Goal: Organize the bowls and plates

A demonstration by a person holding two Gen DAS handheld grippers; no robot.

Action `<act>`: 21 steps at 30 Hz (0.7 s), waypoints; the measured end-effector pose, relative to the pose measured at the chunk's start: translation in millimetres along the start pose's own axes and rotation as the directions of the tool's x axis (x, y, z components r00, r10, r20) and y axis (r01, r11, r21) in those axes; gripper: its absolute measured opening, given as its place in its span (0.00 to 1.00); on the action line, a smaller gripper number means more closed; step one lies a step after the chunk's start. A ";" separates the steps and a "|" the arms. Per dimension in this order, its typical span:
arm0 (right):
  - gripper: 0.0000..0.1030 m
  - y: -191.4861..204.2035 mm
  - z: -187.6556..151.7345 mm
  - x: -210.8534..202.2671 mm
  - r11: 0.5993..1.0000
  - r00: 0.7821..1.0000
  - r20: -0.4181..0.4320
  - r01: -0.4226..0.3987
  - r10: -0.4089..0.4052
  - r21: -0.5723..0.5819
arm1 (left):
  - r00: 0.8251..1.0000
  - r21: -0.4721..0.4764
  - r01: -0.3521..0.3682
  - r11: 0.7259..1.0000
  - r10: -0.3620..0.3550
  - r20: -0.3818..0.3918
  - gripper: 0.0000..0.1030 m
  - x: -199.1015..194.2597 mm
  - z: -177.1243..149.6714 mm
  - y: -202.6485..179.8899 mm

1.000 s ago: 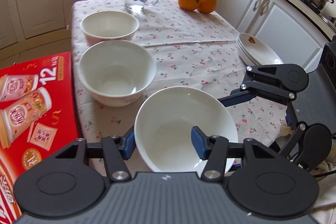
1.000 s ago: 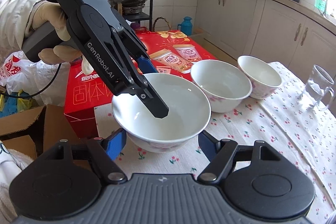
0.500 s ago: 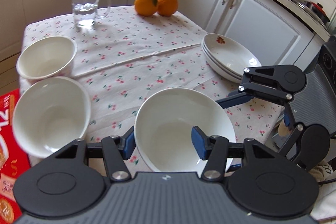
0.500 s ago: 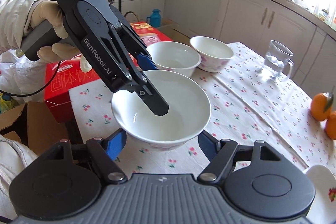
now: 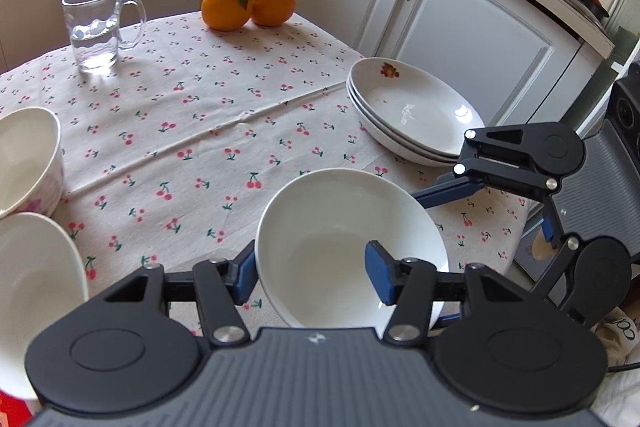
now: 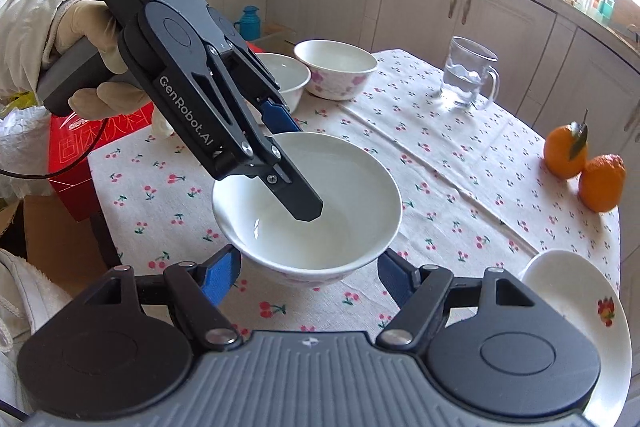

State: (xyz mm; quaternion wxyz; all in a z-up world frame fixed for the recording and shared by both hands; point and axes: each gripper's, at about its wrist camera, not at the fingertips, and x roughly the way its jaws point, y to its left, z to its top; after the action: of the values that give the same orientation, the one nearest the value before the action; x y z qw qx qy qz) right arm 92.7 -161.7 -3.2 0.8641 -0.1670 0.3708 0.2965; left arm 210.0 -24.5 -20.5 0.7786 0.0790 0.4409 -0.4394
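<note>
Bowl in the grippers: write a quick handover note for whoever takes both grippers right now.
Left gripper: shut on the rim of the white bowl, one finger inside it.
Right gripper: fingers straddle that bowl low down; contact unclear.
Two other bowls stand side by side, unstacked; the plates lie in one stack on the tablecloth.
Done: plates stacked.
Left: probably gather the three bowls into one stack.

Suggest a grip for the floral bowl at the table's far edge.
Pinch the rim of the floral bowl, one finger inside, one outside, coming from above on its side facing the glass mug. It sits upright and open, likely too wide to span, and the plain bowl crowds the other side.
</note>
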 end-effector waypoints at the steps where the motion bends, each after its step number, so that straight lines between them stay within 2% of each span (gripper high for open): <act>1: 0.77 -1.6 -1.1 0.3 1.000 1.000 -0.003 0.002 -0.002 0.005 | 1.000 0.002 0.002 1.000 -0.002 -0.001 0.53 2.3 0.9 0.0; 21: 0.77 -11.9 -7.4 8.6 0.999 1.000 -0.010 0.007 -0.007 0.037 | 1.000 -0.020 0.003 1.000 -0.003 -0.004 0.53 17.4 4.7 5.6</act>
State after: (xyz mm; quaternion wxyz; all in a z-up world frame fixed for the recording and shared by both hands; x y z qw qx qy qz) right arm 101.0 -171.2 -13.7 0.8663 -0.1539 0.3798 0.2857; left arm 221.0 -34.3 -32.3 0.7780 0.0714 0.4469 -0.4358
